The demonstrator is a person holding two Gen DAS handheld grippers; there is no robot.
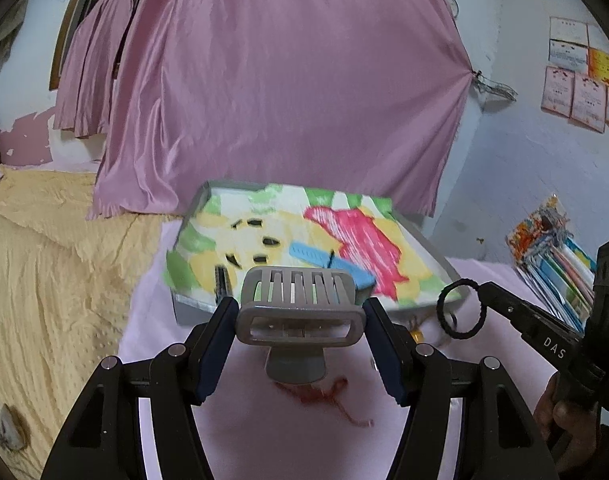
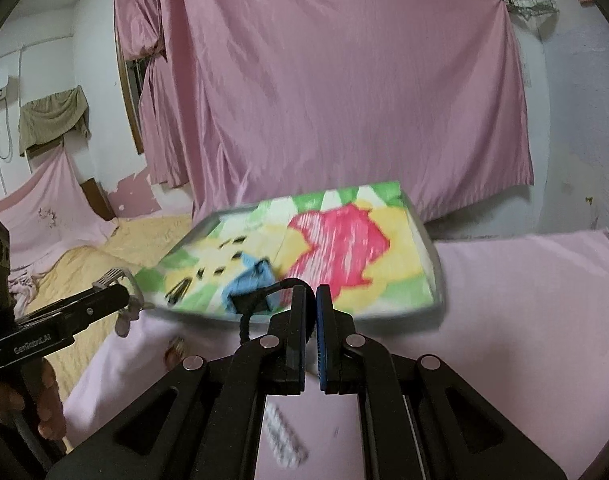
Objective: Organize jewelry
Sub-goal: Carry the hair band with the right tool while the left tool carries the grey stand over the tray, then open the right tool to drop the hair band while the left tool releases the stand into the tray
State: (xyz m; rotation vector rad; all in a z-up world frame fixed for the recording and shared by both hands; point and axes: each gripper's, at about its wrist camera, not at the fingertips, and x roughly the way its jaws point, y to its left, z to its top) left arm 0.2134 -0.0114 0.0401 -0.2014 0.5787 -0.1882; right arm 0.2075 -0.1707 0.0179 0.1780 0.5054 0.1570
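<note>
We see a shallow grey tray [image 1: 428, 246] lying on a pink sheet [image 1: 240, 420], lined with a bright cloth [image 1: 368, 240] of yellow, green and red. Its far edge sits close under a pink curtain [image 1: 288, 80]. In the tray, toward the near left corner: several small dark clips [image 1: 248, 223], scattered and blurred, a long dark clip [image 1: 221, 278] near the near rim, and a blue comb-like piece [image 1: 328, 262] lying slantwise from centre toward the near edge.

Left claw [image 1: 300, 320]: half wide, pads pressed on both ends of a grey hair clip [image 1: 298, 308]. The clip's long axis runs across between the fingers, teeth pointing away toward the tray, held above the sheet just short of the near rim.

Right claw [image 2: 311, 312]: narrow, fingers nearly together, pinching a black ring [image 1: 461, 308] of cord or beads. From the left wrist view the ring stands on edge just beside the tray's near right corner, clear of the sheet.

On the sheet, near us: red thread [image 1: 336, 394], a small gold piece [image 1: 418, 334] by the tray's near edge, and a pale beaded strip [image 2: 284, 436], blurred. Right of the tray the sheet lies open; left, a yellow blanket [image 1: 44, 280] borders it. Papers [image 1: 560, 276] are stacked at the far right.
</note>
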